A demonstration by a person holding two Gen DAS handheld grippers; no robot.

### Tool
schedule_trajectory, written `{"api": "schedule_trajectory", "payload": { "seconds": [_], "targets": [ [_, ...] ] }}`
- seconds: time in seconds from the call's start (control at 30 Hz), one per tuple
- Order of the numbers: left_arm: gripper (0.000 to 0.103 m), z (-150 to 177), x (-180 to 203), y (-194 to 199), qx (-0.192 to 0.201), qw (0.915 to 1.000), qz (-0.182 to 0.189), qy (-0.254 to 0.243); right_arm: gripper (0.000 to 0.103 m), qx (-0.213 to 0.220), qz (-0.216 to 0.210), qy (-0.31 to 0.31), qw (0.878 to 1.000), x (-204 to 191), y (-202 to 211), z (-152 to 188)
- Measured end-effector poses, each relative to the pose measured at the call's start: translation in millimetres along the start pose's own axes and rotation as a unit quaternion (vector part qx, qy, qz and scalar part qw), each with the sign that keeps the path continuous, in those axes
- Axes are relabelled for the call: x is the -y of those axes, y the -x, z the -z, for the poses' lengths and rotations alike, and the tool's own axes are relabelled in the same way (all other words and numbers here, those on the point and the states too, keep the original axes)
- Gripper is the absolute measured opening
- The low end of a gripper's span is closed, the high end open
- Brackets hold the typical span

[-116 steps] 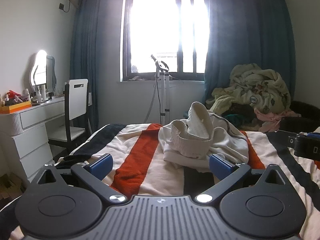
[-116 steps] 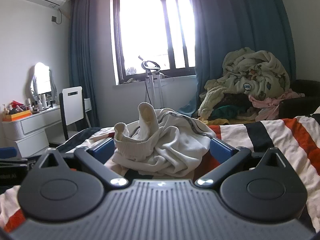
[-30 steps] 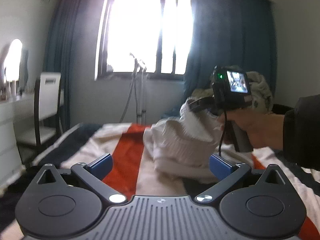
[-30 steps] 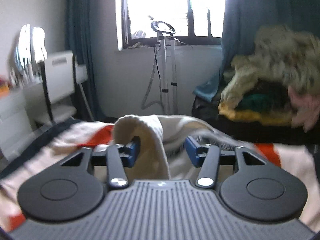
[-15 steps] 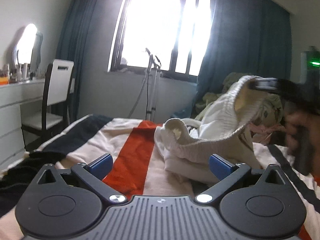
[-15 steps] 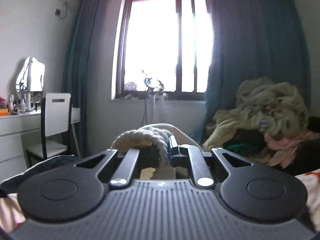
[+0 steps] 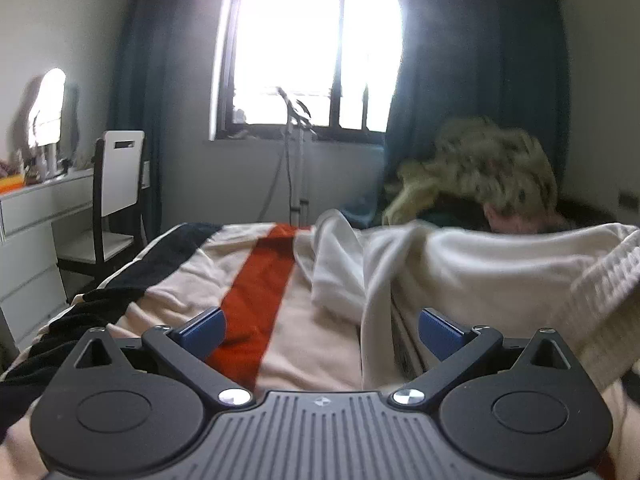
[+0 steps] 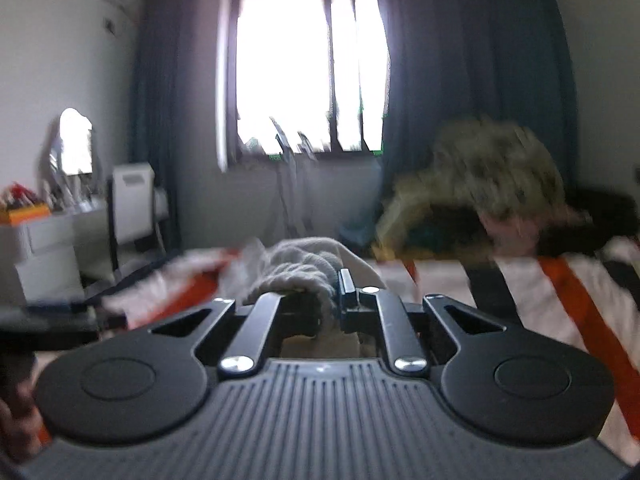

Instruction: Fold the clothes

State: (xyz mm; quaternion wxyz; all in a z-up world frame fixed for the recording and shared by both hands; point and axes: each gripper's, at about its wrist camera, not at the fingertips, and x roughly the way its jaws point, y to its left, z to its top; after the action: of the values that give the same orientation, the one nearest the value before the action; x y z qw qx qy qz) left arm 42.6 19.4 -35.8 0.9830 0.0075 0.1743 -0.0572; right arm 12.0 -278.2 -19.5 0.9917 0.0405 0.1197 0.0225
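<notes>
The cream sweater (image 7: 472, 264) is a soft, thick garment with a ribbed knitted hem, and it lies on the striped bed (image 7: 256, 300), spread toward the right side, with one part raised. The right gripper (image 8: 328, 300) has its jaws closed on the ribbed edge, which bunches up between them. The left gripper (image 7: 320, 326) has its jaws wide open and holds nothing; the sweater hangs just in front of its right finger. Compared with half a second ago, the sweater is now pulled wider and lower across the bed instead of held up in a high loop, and both views are more blurred.
</notes>
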Motion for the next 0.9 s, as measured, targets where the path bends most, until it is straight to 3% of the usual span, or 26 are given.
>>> {"api": "schedule_trajectory", "payload": {
  "seconds": [0.07, 0.23, 0.4, 0.47, 0.53, 0.6, 0.7, 0.73, 0.83, 0.9],
  "targets": [
    [0.103, 8.7, 13.1, 1.0, -0.019, 0.9993, 0.007, -0.033, 0.012, -0.043, 0.011, -0.048, 0.998, 16.2, -0.6, 6.8],
    [0.102, 38.8, 55.6, -5.4, -0.04, 0.9896, 0.01, -0.138, 0.012, -0.044, 0.03, -0.123, 0.991, 40.1, -1.5, 4.9],
    [0.092, 68.1, 92.9, -31.4, -0.059, 0.9705, 0.004, -0.234, 0.012, -0.036, 0.036, -0.129, 0.99, 39.8, -2.1, 7.4],
    [0.079, 77.0, 100.9, -46.5, -0.068, 0.9638, -0.011, -0.258, 0.012, -0.036, 0.036, -0.134, 0.99, 45.0, 0.2, 9.9],
    [0.067, 76.5, 93.3, -58.3, -0.068, 0.967, -0.025, -0.244, 0.012, -0.039, 0.037, -0.135, 0.989, 45.6, 0.3, 11.5],
    [0.061, 75.6, 85.5, -69.2, -0.068, 0.9703, -0.037, -0.229, 0.012, -0.045, 0.04, -0.134, 0.989, 44.6, -0.9, 13.7],
    [0.03, 68.0, 72.4, -71.4, -0.067, 0.9804, -0.022, -0.184, 0.013, -0.057, 0.042, -0.134, 0.988, 43.3, -6.2, 16.4],
    [0.011, 65.2, 68.5, -70.4, -0.065, 0.9835, -0.022, -0.167, 0.013, -0.062, 0.041, -0.132, 0.988, 42.4, -8.0, 17.2],
    [0.008, 47.4, 46.1, -55.9, -0.036, 0.9955, -0.031, -0.082, 0.013, -0.089, 0.033, -0.132, 0.987, 40.0, -14.4, 22.8],
    [0.007, 31.0, 22.9, -41.4, -0.005, 0.9991, -0.041, -0.01, 0.014, -0.115, 0.013, -0.158, 0.981, 43.1, -18.7, 29.1]
  ]
}}
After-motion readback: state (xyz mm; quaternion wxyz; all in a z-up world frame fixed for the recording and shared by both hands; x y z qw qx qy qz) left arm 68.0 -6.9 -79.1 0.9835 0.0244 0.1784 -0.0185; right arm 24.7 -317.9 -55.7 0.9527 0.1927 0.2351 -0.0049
